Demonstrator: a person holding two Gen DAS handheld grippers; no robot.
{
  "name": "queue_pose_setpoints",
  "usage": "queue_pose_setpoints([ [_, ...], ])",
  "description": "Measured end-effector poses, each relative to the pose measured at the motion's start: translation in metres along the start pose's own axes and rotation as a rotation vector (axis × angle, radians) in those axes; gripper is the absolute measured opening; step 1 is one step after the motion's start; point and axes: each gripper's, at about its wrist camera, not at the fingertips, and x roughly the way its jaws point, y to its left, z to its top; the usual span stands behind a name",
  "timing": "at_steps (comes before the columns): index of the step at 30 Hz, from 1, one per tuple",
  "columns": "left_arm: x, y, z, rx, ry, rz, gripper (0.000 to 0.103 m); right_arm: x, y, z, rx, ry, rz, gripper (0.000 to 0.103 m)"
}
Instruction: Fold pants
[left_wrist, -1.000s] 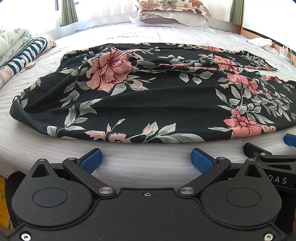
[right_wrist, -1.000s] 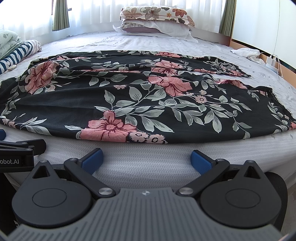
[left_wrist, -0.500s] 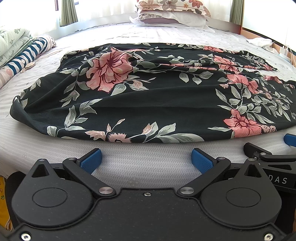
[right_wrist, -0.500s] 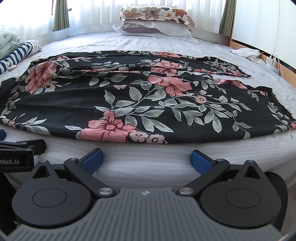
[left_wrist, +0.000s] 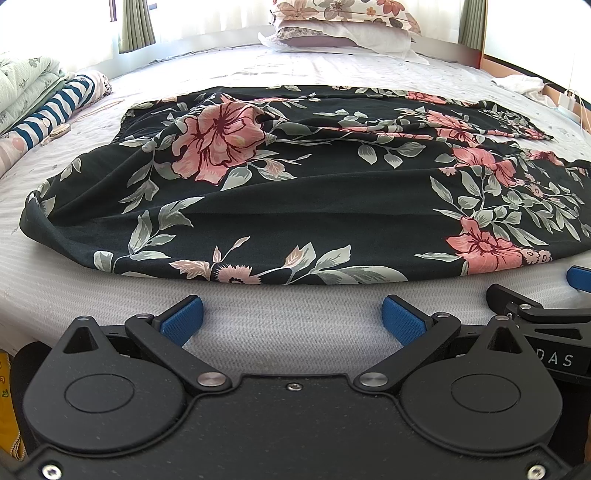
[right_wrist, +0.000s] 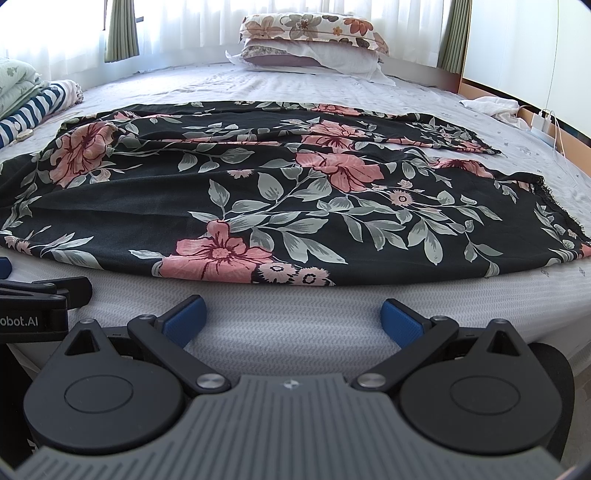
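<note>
Barely begun, by the look of it: floral pants (left_wrist: 295, 192) spread flat along the bed's (left_wrist: 258, 321) near edge, no fold visible yet. Left claw (left_wrist: 291, 317) spread wide and empty, short of the hem; right claw (right_wrist: 291, 317) likewise gaping, empty. All folding left. Waist-end bunching at far left only in left view; frayed leg cuffs (right_wrist: 554, 206) only in right view.

Home bedroom: bed (right_wrist: 295, 85), pillows (right_wrist: 310, 40), curtains (right_wrist: 120, 29).
</note>
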Motion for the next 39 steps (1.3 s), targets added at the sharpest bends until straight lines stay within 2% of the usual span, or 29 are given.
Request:
queue_pose_setpoints([
  [25,-0.003,0.002,0.002,0.009,0.0,-0.008,0.103,-0.001,-0.002,-0.002,0.008,-0.018,0.01,0.103],
  [30,-0.004,0.011,-0.003,-0.007,-0.052,-0.019,0.103,-0.004,0.001,-0.009,-0.01,-0.07,-0.004,0.103],
  [35,-0.009,0.017,-0.003,-0.035,-0.062,-0.013,0.102,-0.013,-0.008,-0.005,0.051,-0.09,0.025,0.103],
  [37,-0.015,0.028,0.0,-0.089,-0.079,-0.03,0.091,-0.021,-0.018,-0.004,0.111,-0.119,0.071,0.103],
  [39,-0.021,0.042,0.004,-0.161,-0.106,-0.055,0.09,-0.028,-0.03,-0.002,0.169,-0.154,0.095,0.103],
])
